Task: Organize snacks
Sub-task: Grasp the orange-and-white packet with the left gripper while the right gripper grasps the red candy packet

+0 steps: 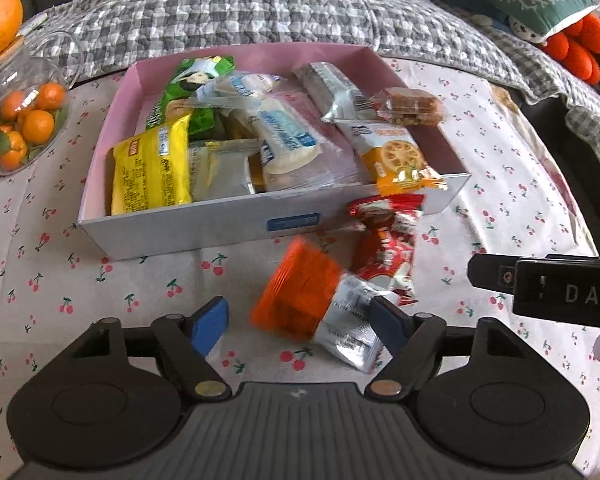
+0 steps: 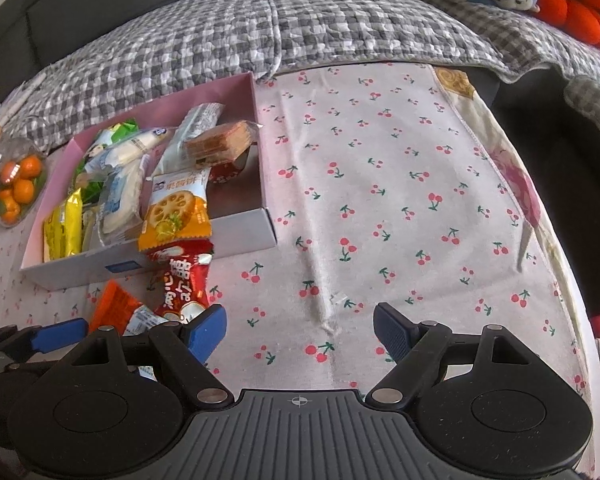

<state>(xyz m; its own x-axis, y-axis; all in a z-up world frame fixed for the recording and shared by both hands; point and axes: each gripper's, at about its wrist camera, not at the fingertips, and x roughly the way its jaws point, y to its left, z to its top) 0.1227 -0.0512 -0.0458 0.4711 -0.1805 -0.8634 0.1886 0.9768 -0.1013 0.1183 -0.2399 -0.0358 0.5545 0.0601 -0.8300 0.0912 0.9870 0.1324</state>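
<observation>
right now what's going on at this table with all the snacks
A person with a gripper in each hand is sorting snacks into a pink box, which is already mostly full. The left gripper is around an orange and silver packet on the cherry-print cloth in front of the box; only one pad seems to touch it. A red packet lies beside it, still outside. The right gripper hangs open over bare cloth, holding nothing.

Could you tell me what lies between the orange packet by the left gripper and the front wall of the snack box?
In the left wrist view, only bare cherry-print tablecloth separates the orange packet from the box.
</observation>
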